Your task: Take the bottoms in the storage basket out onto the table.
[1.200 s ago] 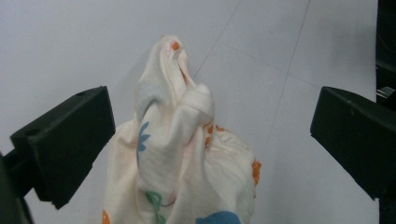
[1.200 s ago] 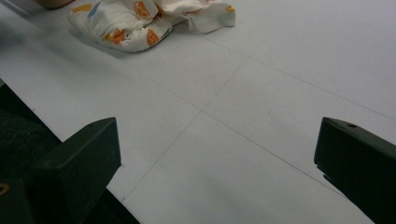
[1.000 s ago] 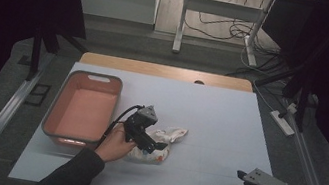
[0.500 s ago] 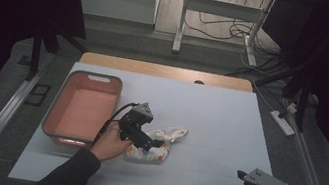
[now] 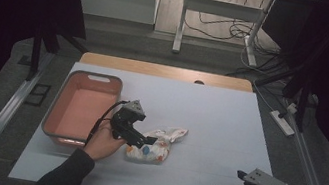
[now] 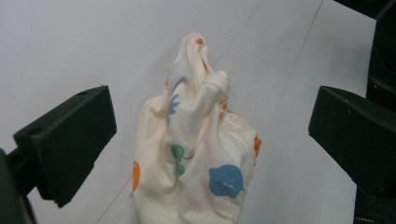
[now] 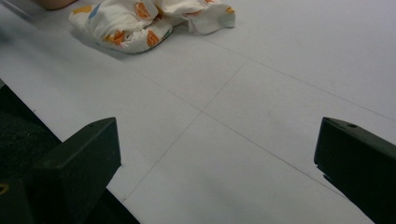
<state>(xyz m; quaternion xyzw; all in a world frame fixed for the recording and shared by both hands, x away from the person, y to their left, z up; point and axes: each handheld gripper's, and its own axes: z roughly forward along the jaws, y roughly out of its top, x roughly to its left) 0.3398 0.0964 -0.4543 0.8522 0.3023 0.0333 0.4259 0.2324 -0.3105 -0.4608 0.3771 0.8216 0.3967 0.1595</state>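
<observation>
A crumpled white cloth [image 5: 159,146] with orange, blue and green prints lies on the white table [image 5: 208,120], a little left of centre. My left gripper [image 5: 140,139] is low at the cloth's left end, held by a hand. In the left gripper view the cloth [image 6: 196,154] lies between the wide-open jaws of that gripper [image 6: 210,121], touching neither one. My right gripper [image 5: 228,183] hovers open near the table's front right corner. In the right gripper view its jaws [image 7: 217,154] frame bare table, with the cloth [image 7: 144,18] far off at the top left.
A salmon-pink bin [image 5: 55,110] stands at the left of the table, just behind the left hand. Table legs and cables sit on the floor beyond the far edge. A power strip [image 5: 283,122] lies on the floor to the right.
The left hand and its gripper have shifted slightly left, toward the bin, staying open over the cloth. The right gripper has not moved.
</observation>
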